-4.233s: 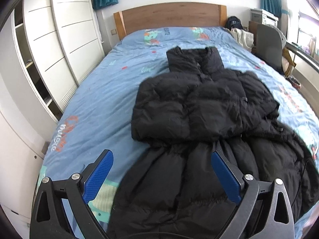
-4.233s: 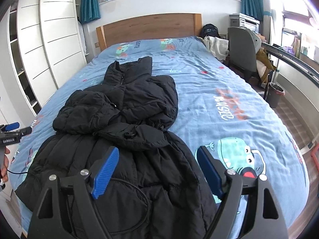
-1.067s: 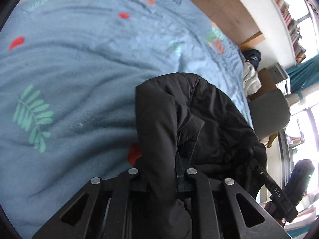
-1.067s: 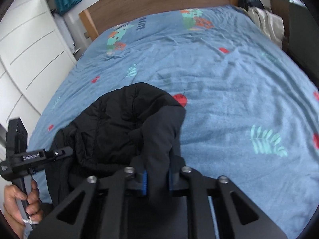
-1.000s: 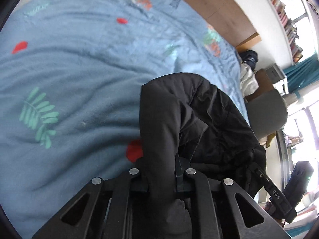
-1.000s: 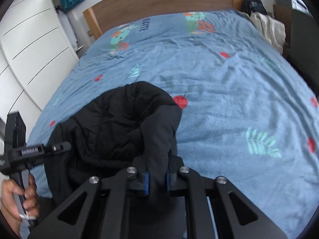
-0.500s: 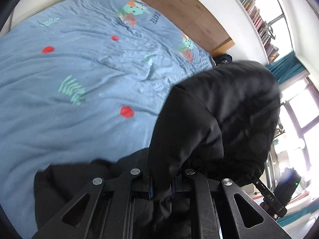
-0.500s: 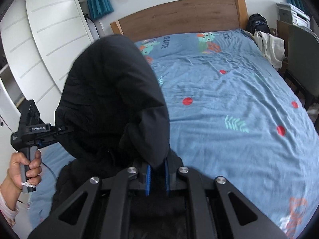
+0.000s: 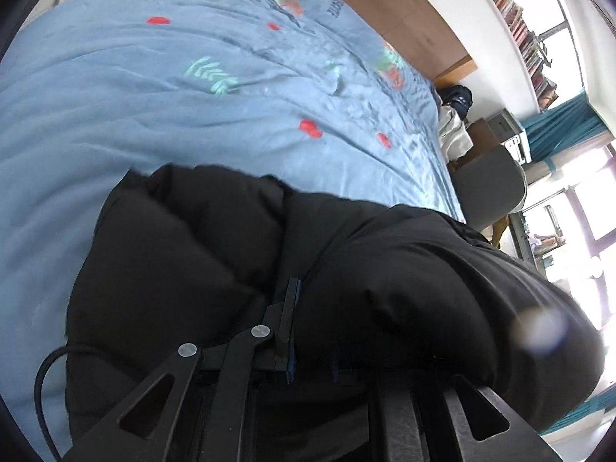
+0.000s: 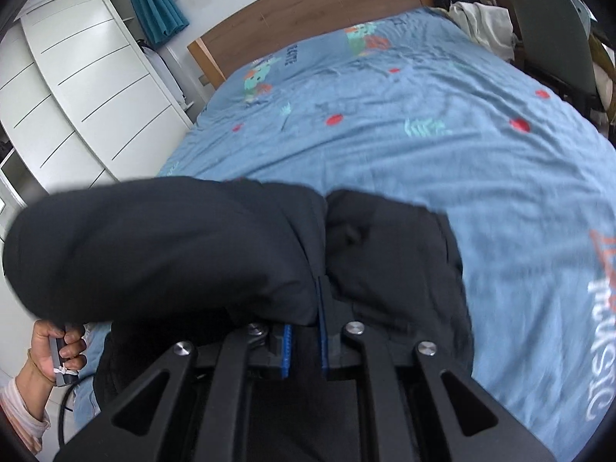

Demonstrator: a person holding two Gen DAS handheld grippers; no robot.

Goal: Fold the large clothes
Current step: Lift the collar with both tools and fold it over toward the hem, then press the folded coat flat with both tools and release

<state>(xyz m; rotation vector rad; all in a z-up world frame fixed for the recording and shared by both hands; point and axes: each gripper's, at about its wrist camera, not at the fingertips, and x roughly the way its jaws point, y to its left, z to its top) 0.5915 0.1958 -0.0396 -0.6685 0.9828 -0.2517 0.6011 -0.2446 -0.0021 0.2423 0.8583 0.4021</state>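
A large black puffer jacket lies on the blue bed and fills the lower half of both views. My left gripper is shut on a thick fold of the jacket, which drapes over its right finger and hides it. My right gripper is shut on another fold of the jacket; the cloth bulges over its left side. The lifted upper part is doubled over the lower part close to both cameras.
The blue printed bedsheet stretches to a wooden headboard. White wardrobes stand at the left. A grey chair with clothes stands at the right. My left hand shows at the bed's left edge.
Both grippers have carried the jacket's upper part back and down from its raised position, so it now lies doubled over the lower part. More bare sheet shows beyond it.
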